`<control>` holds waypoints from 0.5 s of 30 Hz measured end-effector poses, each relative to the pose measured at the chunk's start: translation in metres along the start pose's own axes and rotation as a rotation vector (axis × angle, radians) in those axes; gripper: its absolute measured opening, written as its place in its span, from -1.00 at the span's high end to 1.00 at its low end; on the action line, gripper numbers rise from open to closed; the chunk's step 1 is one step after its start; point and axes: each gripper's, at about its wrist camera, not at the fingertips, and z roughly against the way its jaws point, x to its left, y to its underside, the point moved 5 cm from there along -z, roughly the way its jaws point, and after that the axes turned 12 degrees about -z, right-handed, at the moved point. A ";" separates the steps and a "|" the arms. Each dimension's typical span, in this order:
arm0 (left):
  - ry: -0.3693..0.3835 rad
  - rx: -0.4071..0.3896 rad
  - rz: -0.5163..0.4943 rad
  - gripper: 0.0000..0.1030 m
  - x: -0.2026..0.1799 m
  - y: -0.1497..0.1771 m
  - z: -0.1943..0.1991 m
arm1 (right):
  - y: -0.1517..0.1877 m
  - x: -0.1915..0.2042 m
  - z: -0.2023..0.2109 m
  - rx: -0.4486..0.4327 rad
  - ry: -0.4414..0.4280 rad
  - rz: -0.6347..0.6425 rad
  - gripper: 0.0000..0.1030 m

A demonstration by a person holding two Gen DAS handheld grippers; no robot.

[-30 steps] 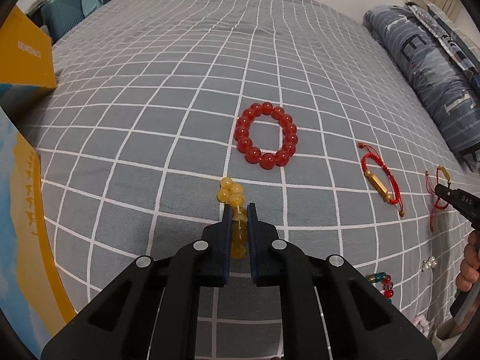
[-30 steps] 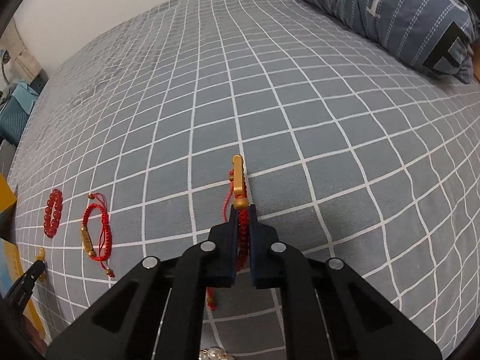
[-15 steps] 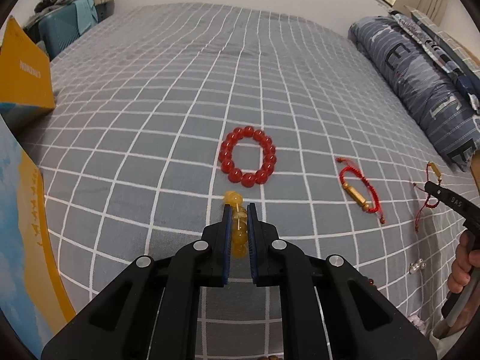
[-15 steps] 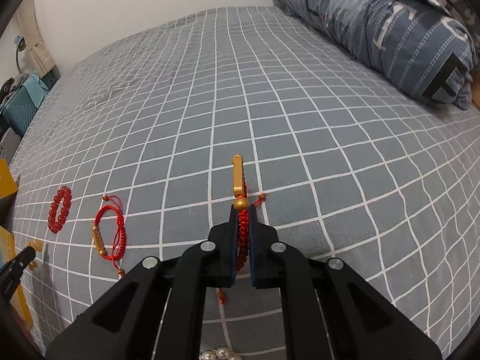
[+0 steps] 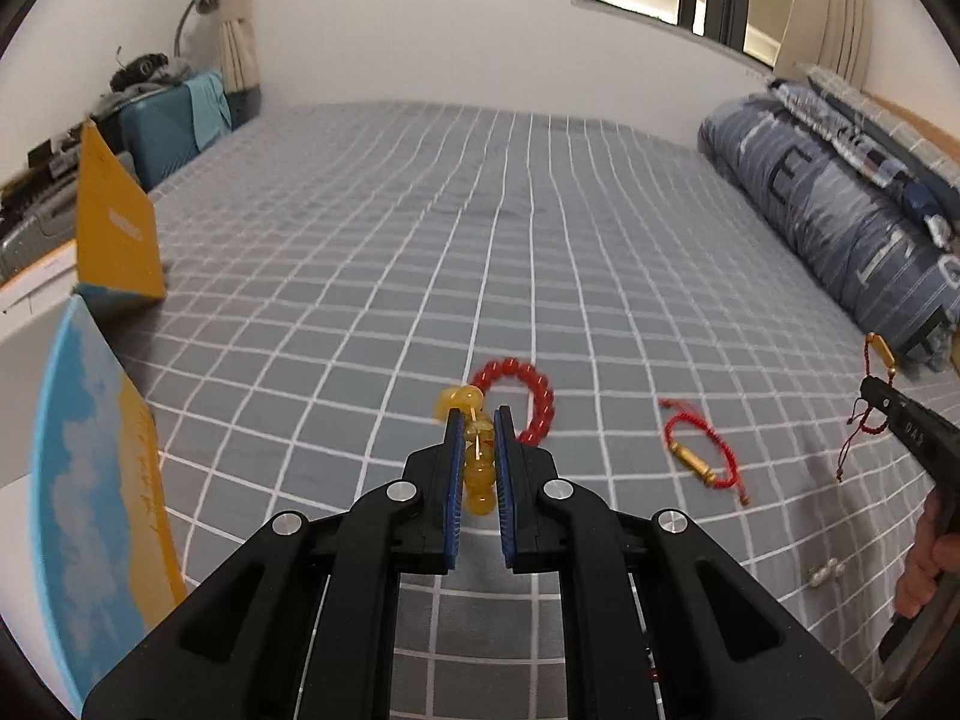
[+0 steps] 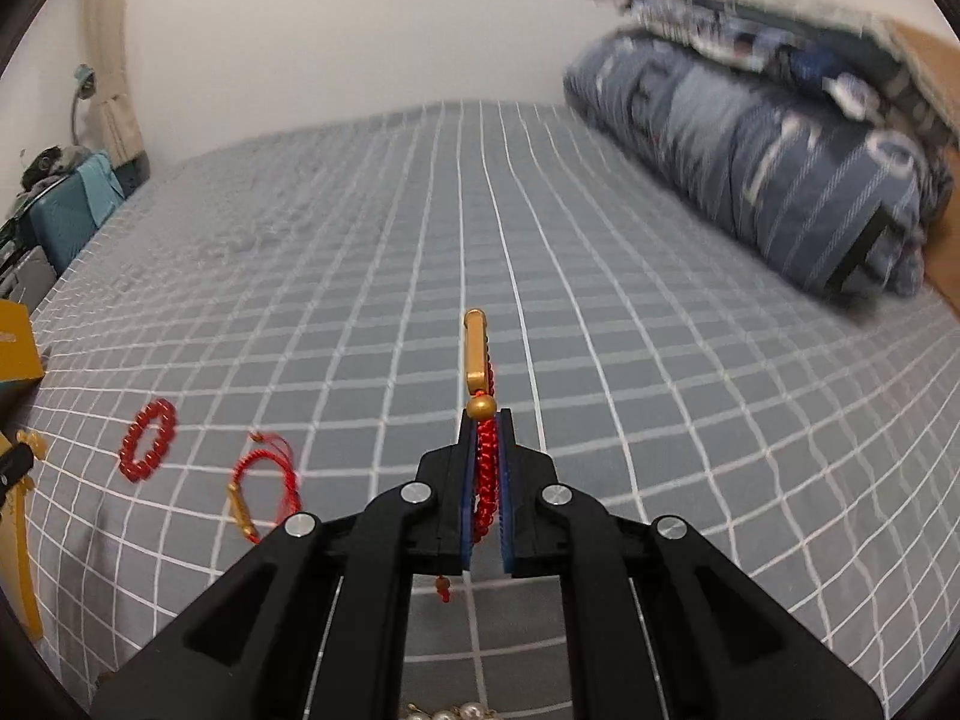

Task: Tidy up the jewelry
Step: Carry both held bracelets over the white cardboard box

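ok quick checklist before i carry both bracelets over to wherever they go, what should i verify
1. Left gripper shut on the yellow bead bracelet: ok.
2. Right gripper shut on the red cord bracelet: ok, gold charm sticks out past the jaws.
3. Cord tail dangling below the right jaws, snag risk: not ok.
4. Red bead bracelet and second cord bracelet lie flat on the bedspread, apart from both grippers: ok.
5. Drop-off spot: cannot tell; only a yellow box at the left edge.
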 end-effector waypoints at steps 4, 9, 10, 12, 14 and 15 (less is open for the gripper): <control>-0.048 -0.070 -0.014 0.82 0.002 -0.010 0.019 | -0.004 0.011 0.014 -0.065 0.034 0.042 0.90; -0.050 -0.116 -0.006 0.82 0.004 -0.016 0.031 | -0.004 0.017 0.024 -0.088 0.046 0.058 0.90; -0.050 -0.119 -0.004 0.82 0.005 -0.016 0.032 | -0.004 0.018 0.025 -0.089 0.047 0.059 0.90; -0.062 -0.116 -0.006 0.82 0.006 -0.016 0.034 | -0.003 0.021 0.027 -0.081 0.040 0.052 0.90; -0.077 -0.117 0.001 0.82 0.009 -0.017 0.038 | -0.002 0.025 0.030 -0.080 0.040 0.047 0.90; -0.081 -0.119 0.002 0.82 0.010 -0.017 0.039 | -0.001 0.027 0.032 -0.081 0.039 0.048 0.90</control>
